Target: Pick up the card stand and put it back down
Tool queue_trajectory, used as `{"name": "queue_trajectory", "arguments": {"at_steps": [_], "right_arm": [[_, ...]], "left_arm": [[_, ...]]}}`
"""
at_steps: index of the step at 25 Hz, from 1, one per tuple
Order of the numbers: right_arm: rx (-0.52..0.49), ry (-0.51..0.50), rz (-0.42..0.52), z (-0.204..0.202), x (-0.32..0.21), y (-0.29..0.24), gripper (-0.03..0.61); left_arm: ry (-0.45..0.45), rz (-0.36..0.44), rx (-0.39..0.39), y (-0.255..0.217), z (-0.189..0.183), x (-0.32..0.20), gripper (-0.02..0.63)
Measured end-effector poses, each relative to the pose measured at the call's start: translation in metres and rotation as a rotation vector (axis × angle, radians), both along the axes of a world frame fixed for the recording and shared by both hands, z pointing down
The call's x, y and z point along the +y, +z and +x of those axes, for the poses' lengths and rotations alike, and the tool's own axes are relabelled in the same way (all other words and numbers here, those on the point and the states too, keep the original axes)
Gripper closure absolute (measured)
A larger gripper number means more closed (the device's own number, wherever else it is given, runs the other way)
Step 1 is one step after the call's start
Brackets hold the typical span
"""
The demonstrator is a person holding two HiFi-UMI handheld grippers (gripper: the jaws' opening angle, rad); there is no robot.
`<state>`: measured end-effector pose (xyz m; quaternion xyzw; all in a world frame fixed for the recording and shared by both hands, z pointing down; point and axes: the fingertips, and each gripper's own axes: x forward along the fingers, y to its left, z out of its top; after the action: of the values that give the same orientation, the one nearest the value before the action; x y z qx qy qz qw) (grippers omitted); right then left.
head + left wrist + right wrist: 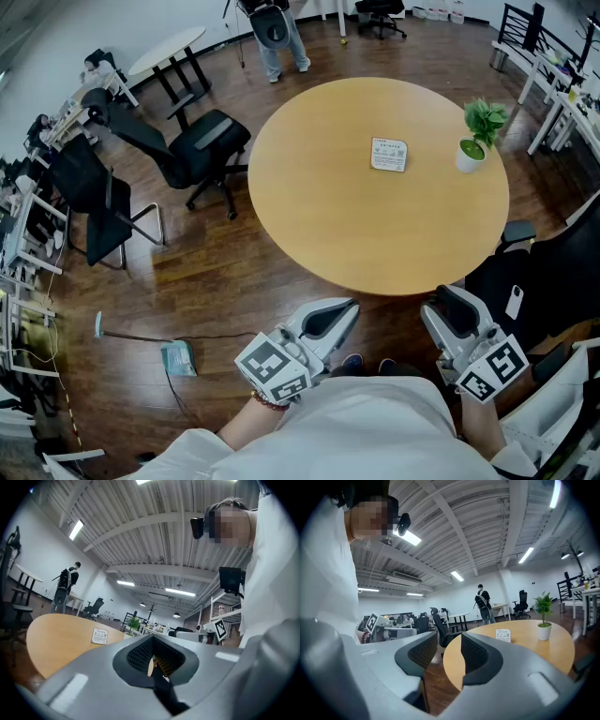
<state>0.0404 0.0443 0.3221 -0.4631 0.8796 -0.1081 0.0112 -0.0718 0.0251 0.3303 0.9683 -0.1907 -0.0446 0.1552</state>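
Observation:
The card stand [388, 155] is a small white printed card standing on the round wooden table [328, 225], right of its middle. It also shows far off as the card stand [100, 635] and the card stand [503, 635]. Both grippers hover low before the table's near edge, well short of the stand. My left gripper [342, 309] [153, 643] has its dark ribbed pads drawn together to a sliver, with nothing between them. My right gripper [448, 302] [449, 651] stands open, with an empty gap between its pads.
A small potted plant [478, 141] stands in a white pot near the table's right edge. Black office chairs [202, 141] are at the left and another chair [544, 272] at the right. A person [277, 33] stands beyond the table. A cable and a small object [178, 356] lie on the floor.

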Motion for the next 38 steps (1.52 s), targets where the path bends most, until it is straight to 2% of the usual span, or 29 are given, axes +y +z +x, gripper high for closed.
{"name": "queue_trajectory", "arguments": {"at_steps": [5,10,17,21,24,30,35,38], "right_arm": [[0.009,0.049,0.004,0.024,-0.027,-0.003,0.441],[0.083,0.046,-0.035,0.061,-0.083,0.016,0.422],[0.139,-0.004,-0.088,0.108,-0.207,0.057,0.405],[0.176,-0.028,-0.14,0.143,-0.287,0.089,0.397],[0.218,-0.062,-0.197,0.161,-0.339,0.12,0.39],[0.27,-0.145,-0.276,0.177,-0.448,0.175,0.361],[0.296,-0.214,-0.307,0.163,-0.494,0.217,0.353],[0.275,-0.252,-0.3,0.15,-0.509,0.229,0.376]], "left_arm": [[0.018,-0.01,0.005,0.002,0.002,-0.015,0.614],[-0.012,-0.036,-0.007,0.012,0.012,-0.038,0.612],[-0.14,-0.058,-0.042,0.016,0.009,-0.102,0.614],[-0.208,-0.066,-0.063,0.01,0.023,-0.147,0.613],[-0.261,-0.104,-0.079,0.014,0.034,-0.177,0.614],[-0.344,-0.166,-0.123,0.028,0.055,-0.247,0.612],[-0.389,-0.215,-0.152,0.048,0.053,-0.277,0.613],[-0.411,-0.255,-0.17,0.065,0.053,-0.287,0.613]]}}
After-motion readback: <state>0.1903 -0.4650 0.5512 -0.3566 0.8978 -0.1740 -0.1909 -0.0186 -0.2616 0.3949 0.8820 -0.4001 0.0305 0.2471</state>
